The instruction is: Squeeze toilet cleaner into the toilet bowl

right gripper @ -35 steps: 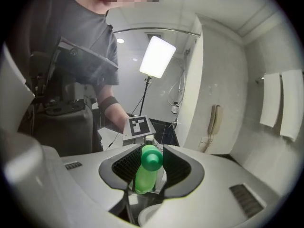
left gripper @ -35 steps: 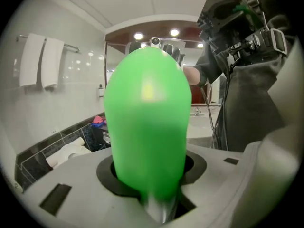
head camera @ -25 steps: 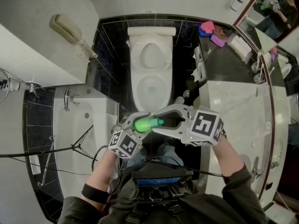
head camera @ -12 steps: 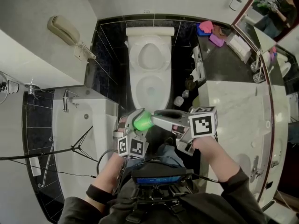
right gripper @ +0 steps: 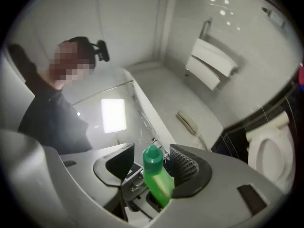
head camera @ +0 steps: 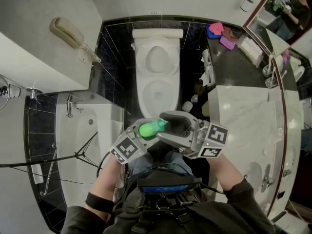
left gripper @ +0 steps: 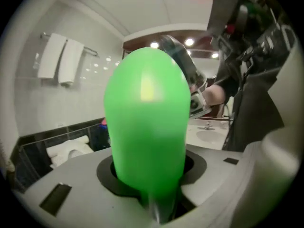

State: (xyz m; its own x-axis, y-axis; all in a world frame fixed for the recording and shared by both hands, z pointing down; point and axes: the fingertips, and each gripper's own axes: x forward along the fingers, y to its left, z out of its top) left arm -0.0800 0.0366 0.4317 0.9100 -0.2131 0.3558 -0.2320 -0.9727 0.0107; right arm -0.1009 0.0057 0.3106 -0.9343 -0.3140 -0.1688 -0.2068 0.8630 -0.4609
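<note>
Here we are above the toilet, and the left claw is clamped on the green bottle. In its own view the bottle's fat body fills the middle, wedged tight between both jaws. The bottle lies almost level, its nozzle end reaching out of the left claw and straight into the right claw. That right claw has just been opening its jaws, and now they stand wide apart with the nozzle end between them. The smooth pad is clear of the bottle. The ribbed pad sits just beside it, and we can't quite say whether it touches. Nothing there looks gripped. The toilet lies ahead of both claws and below them, lid up, bowl open. The two claws meet tip to tip over its near edge.
</note>
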